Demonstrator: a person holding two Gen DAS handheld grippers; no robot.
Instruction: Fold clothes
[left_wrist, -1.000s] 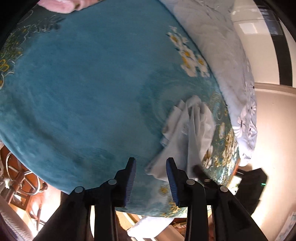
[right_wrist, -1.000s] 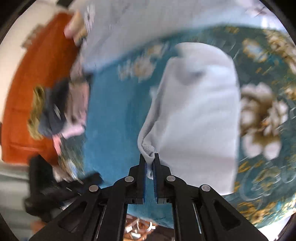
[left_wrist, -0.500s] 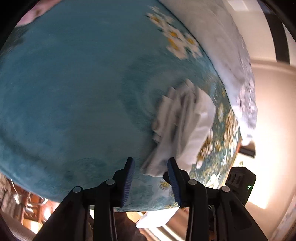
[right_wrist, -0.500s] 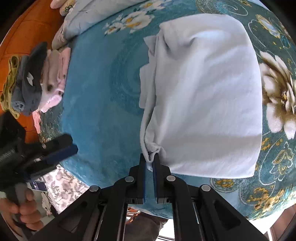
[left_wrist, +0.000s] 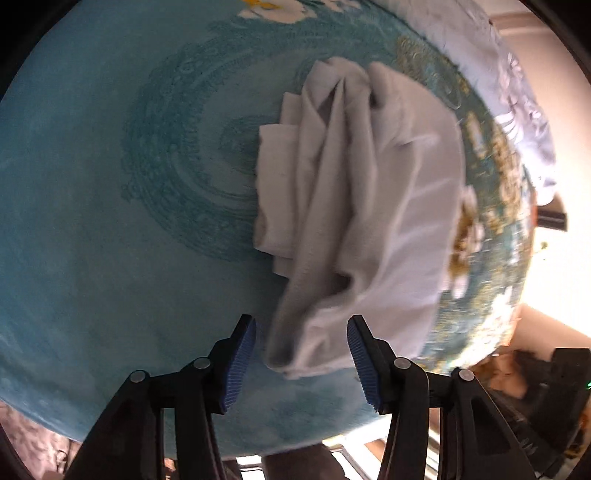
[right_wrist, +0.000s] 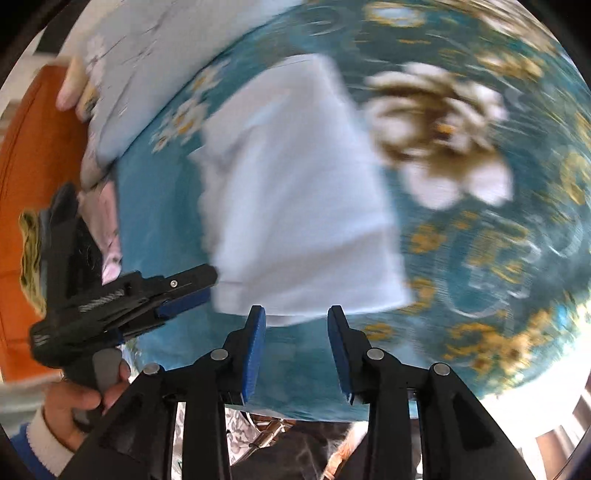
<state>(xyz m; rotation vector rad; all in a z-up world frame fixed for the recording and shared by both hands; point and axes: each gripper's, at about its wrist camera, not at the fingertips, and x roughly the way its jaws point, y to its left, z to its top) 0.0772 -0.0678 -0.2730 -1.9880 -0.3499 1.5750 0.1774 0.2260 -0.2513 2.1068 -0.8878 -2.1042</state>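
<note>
A white garment (left_wrist: 362, 206) lies folded and bunched on the teal flowered blanket (left_wrist: 110, 221). In the left wrist view my left gripper (left_wrist: 301, 354) is open, and the garment's near corner lies between its blue pads without being pinched. In the right wrist view the same garment (right_wrist: 295, 192) looks like a flat folded rectangle. My right gripper (right_wrist: 297, 347) is open and empty just short of its near edge. The left gripper (right_wrist: 184, 291) also shows there, at the garment's left corner, held by a hand.
A pale floral quilt (right_wrist: 155, 48) lies along the far side of the bed. A stack of folded clothes (right_wrist: 99, 229), pink and dark, sits at the left by an orange headboard (right_wrist: 33, 155). The bed's edge runs close below both grippers.
My right gripper has opened and let go of the garment's corner. My left gripper has moved closer, and its open jaws now straddle the garment's near corner.
</note>
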